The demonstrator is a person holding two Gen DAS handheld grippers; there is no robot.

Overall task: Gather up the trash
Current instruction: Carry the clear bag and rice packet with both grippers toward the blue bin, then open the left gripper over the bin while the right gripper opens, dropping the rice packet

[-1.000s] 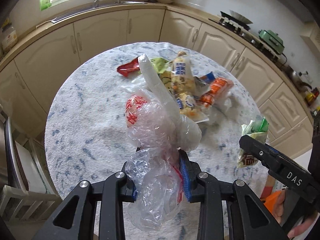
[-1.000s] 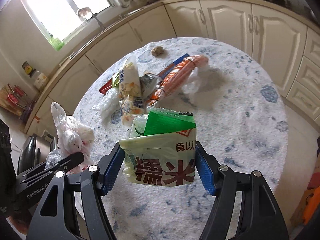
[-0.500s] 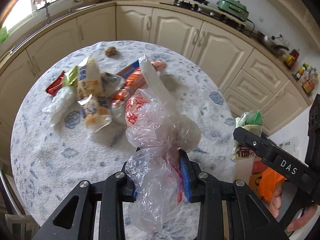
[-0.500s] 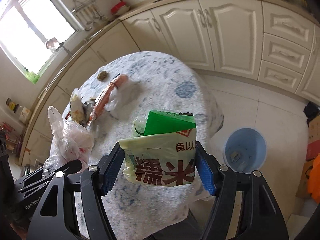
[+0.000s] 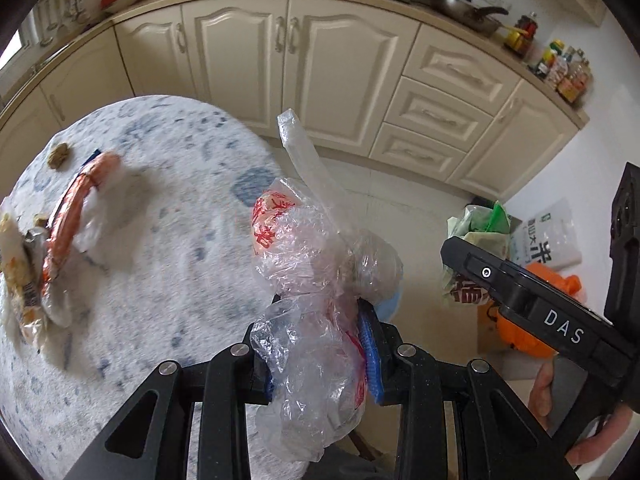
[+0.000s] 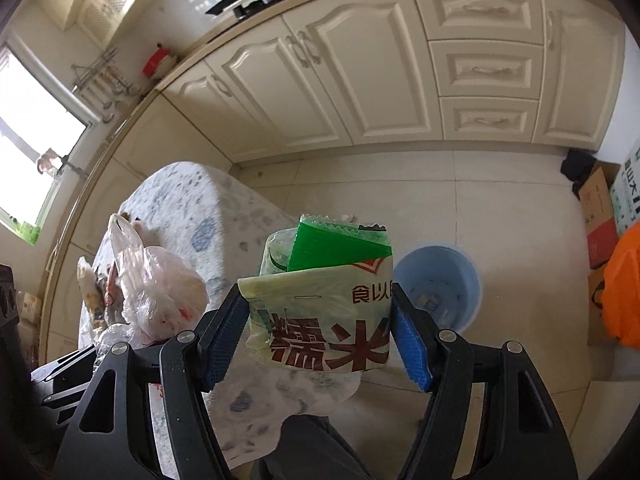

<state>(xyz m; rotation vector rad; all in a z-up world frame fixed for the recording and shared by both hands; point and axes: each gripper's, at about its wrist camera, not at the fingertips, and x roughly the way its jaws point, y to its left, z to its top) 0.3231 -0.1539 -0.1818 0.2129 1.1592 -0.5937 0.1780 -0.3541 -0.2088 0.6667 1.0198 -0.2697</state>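
My left gripper (image 5: pixel 320 348) is shut on a crumpled clear plastic bag (image 5: pixel 316 280) with red print, held at the right edge of the round table (image 5: pixel 168 248). My right gripper (image 6: pixel 316 336) is shut on a pale green rice packet (image 6: pixel 324 312) with dark red characters and a green wrapper tucked in its top. It hangs above the floor, just left of the blue trash bin (image 6: pixel 440 288). In the left wrist view the bin (image 5: pixel 390 304) shows only as a blue sliver behind the bag. The right gripper with its packet (image 5: pixel 476 240) appears there at right.
Several wrappers lie on the table's left side, among them an orange sausage pack (image 5: pixel 76 208) and a small brown lump (image 5: pixel 59 155). Cream cabinets (image 6: pixel 400 64) line the far wall. A cardboard box (image 6: pixel 598 220) and an orange bag (image 6: pixel 620 288) stand on the tiled floor at right.
Both grippers swung rightward off the table toward the floor, each keeping its load. The blue bin has come into the right wrist view beside the packet, and the table has slid to the left.
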